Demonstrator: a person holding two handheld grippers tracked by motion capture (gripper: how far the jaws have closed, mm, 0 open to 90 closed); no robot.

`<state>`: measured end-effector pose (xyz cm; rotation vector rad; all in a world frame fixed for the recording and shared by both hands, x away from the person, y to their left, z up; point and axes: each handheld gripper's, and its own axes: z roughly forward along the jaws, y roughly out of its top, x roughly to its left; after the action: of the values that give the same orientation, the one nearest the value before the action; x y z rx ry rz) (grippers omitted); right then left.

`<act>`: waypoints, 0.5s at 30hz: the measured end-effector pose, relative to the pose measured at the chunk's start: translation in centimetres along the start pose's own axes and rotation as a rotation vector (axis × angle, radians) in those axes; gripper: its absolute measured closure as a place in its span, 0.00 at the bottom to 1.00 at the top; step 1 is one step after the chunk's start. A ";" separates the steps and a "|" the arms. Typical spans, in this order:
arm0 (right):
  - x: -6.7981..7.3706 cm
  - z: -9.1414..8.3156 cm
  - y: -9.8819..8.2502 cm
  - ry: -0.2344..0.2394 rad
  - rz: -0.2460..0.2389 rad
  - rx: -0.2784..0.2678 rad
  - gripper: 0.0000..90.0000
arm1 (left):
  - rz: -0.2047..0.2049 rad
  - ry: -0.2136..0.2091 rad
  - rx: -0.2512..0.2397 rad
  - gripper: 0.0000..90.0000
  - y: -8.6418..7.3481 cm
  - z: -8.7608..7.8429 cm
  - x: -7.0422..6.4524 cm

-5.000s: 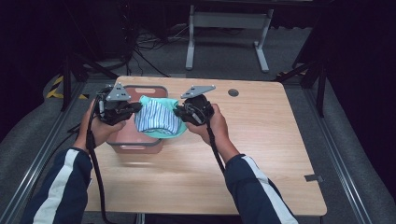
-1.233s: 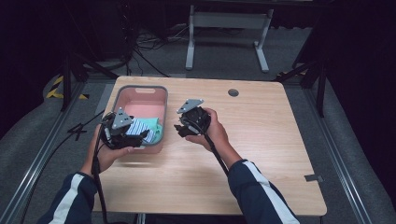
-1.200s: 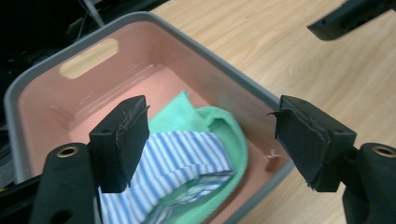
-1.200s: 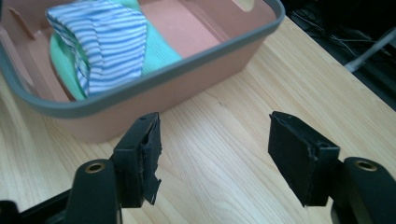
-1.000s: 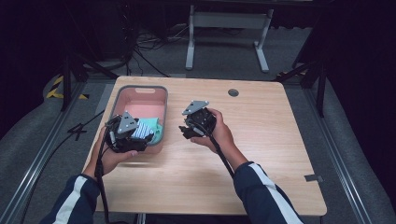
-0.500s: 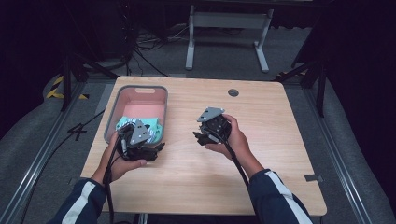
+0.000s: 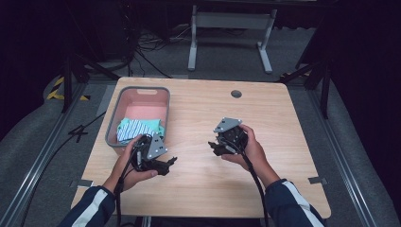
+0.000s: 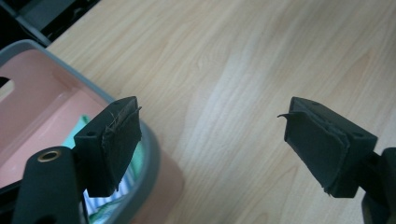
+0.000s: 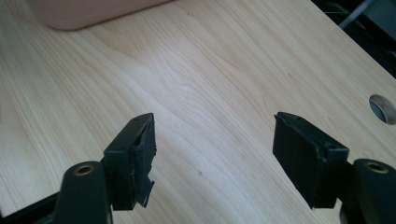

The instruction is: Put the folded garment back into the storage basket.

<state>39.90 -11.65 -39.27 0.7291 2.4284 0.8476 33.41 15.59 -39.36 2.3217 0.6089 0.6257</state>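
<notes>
High view, catalogue of the moment: one pink bin [image 7: 138, 97] with a grey rim, standing at the left rear of the wooden tabletop [image 7: 265, 189]; one folded teal-and-white striped cloth [image 7: 137, 128], lying inside the bin against its near wall; one left gripper [image 7: 163, 165], held low over the tabletop just off the bin's near right corner; one right gripper [image 7: 215, 146], held over the middle of the tabletop, well apart from the bin. Step in hand, by my reading: the cloth is stowed and both hands are clear of it, so the placing looks finished and the withdrawal is under way. Next move would call only for carrying both grippers to a resting spot without clipping the bin's rim. Jaws, left gripper [image 8: 212, 144]: standing wide, having just been opening, with bare wood between them and the bin's corner beside one jaw. Jaws, right gripper [image 9: 212, 158]: likewise spread wide, nothing held, bare wood between. Pose: both forearms enter from the near edge, striped sleeves showing; the left gripper points right, the right gripper points left and slightly downward.
</notes>
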 end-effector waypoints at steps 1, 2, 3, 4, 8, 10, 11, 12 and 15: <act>-0.1 -0.1 -0.3 -0.001 0.001 0.006 0.34 | 0.002 -0.006 0.003 0.21 0.0 0.1 -0.3; -0.1 -0.1 -0.3 -0.001 0.001 0.006 0.34 | 0.002 -0.006 0.003 0.21 0.0 0.1 -0.3; -0.1 -0.2 -0.7 0.001 0.006 0.007 0.34 | 0.010 -0.014 0.005 0.21 0.0 0.3 -0.5; -0.2 -0.4 -1.5 0.000 0.001 0.018 0.34 | 0.014 -0.021 0.014 0.21 -0.1 0.5 -1.0; -0.4 -0.8 -2.6 -0.004 -0.003 0.024 0.33 | 0.037 -0.025 0.024 0.20 -0.1 0.9 -1.7; -0.4 -1.2 -3.3 -0.010 0.005 0.027 0.33 | 0.041 -0.033 0.026 0.21 -0.2 1.2 -2.2; -0.5 -1.4 -3.8 -0.010 0.009 0.027 0.33 | 0.048 -0.035 0.028 0.21 -0.2 1.3 -2.3; -0.6 -1.5 -4.1 -0.007 0.009 0.024 0.33 | 0.055 -0.039 0.035 0.21 -0.3 1.5 -2.5; -0.8 -1.9 -5.2 -0.004 0.020 0.018 0.32 | 0.066 -0.060 0.036 0.21 -0.5 2.1 -2.9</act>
<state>37.71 -16.47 -41.21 0.7628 2.4320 0.8319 32.21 13.29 -41.93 2.3936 0.5219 0.5769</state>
